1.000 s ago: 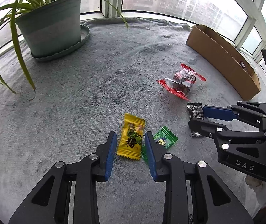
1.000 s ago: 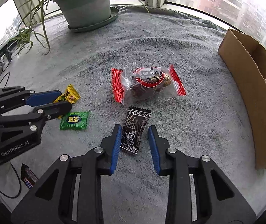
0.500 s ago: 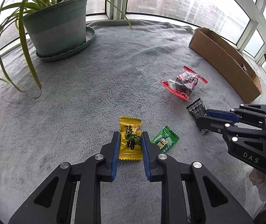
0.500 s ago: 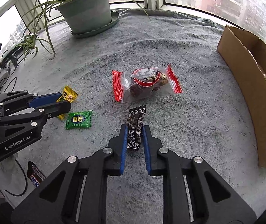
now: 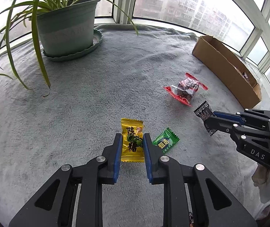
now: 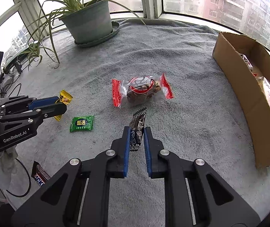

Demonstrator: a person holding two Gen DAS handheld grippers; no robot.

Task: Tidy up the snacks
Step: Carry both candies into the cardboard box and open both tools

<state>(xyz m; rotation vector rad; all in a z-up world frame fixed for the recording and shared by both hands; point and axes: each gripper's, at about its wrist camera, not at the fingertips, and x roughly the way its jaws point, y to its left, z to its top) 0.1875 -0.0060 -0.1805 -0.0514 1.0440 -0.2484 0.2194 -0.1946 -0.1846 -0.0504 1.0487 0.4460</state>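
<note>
My left gripper [image 5: 131,141] is shut on a yellow candy packet [image 5: 132,136] that rests on the grey blanket. A green candy packet [image 5: 165,140] lies just to its right. My right gripper [image 6: 136,135] is shut on a black snack wrapper [image 6: 137,126], held slightly above the blanket; the left wrist view shows this black wrapper [image 5: 204,112] pinched in the right gripper [image 5: 211,120]. A clear snack bag with red ends [image 6: 141,90] lies ahead of the right gripper. An open cardboard box [image 6: 248,92] stands at the right with several snacks inside.
A potted plant [image 5: 66,28] in a green saucer stands at the back left, its long leaves hanging over the grey blanket [image 5: 97,87]. A dark chocolate bar [image 6: 39,174] lies near the blanket's front left edge, beside cables. Windows ring the far side.
Both grippers closed: the left onto the yellow packet, the right onto the black wrapper. The right gripper then lifted the wrapper a little off the blanket.
</note>
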